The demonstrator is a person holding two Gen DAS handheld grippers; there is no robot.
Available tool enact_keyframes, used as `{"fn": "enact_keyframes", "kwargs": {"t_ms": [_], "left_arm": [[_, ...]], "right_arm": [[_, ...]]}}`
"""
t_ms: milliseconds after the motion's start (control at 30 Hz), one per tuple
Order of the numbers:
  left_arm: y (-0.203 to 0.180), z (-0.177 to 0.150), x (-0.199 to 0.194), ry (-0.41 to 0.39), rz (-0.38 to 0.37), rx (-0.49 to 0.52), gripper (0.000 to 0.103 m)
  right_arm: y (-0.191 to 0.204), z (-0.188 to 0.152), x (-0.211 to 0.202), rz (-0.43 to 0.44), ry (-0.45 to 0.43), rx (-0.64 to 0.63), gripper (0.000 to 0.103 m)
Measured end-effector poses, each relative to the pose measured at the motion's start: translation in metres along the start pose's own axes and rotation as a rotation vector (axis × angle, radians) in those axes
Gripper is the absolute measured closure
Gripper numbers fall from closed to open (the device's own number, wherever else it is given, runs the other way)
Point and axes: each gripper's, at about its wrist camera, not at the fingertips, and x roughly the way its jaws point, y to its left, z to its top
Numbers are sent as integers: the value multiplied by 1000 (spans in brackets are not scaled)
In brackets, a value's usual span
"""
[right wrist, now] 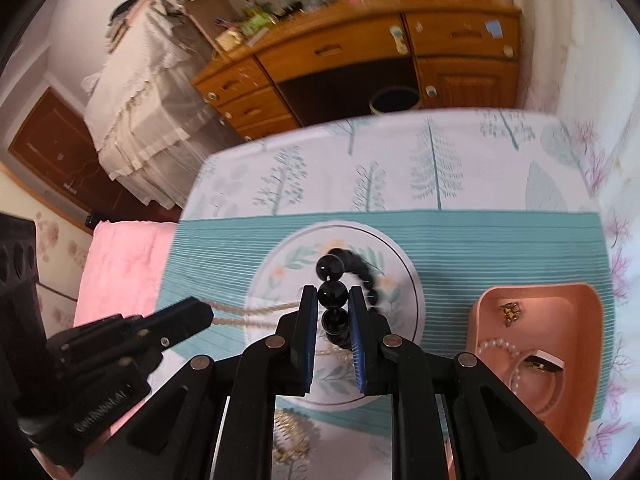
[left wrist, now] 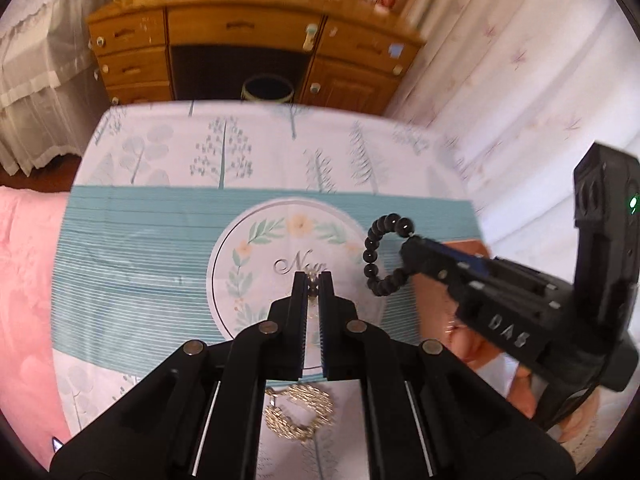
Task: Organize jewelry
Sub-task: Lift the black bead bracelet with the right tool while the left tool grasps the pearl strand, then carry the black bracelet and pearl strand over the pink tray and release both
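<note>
The table [left wrist: 132, 248], under a cloth printed with trees and a teal striped band, fills the middle of both views, with a wooden dresser [left wrist: 248, 40] across the top of the frame and a pink blanket [left wrist: 24, 280] at the left edge. In the right wrist view a pink tray [right wrist: 592, 320] sits at the lower right on the table; inside it lie a pearl strand [right wrist: 496, 345] and a small gold piece [right wrist: 510, 312]. The right tongs [right wrist: 333, 296] are clenched on a black bead bracelet [right wrist: 332, 295], which hangs lifted above the cloth's round flower motif; in the left wrist view it shows at centre right as a dark arc of beads. The left tongs [left wrist: 313, 280] are nearly closed on something small and glinting at their tips, though what it is cannot be told. A gold chain [left wrist: 300, 412] lies on the cloth at bottom centre, beneath the left tongs.
</note>
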Motion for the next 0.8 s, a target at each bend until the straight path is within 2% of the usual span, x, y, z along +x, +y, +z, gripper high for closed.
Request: {"fn": "enact_keyframes", "kwargs": {"t_ms": [267, 467, 600, 800], "left_arm": [[-31, -2, -75, -110, -48, 16, 100], [-60, -4, -113, -166, -70, 44, 100], [-83, -2, -132, -194, -81, 64, 100], [-124, 0, -137, -196, -97, 107, 100]], "right_arm": [[29, -19, -85, 33, -120, -58, 88], [30, -41, -144, 26, -189, -83, 88], [16, -56, -177, 3, -218, -83, 88], [-31, -74, -205, -51, -217, -40, 88]]}}
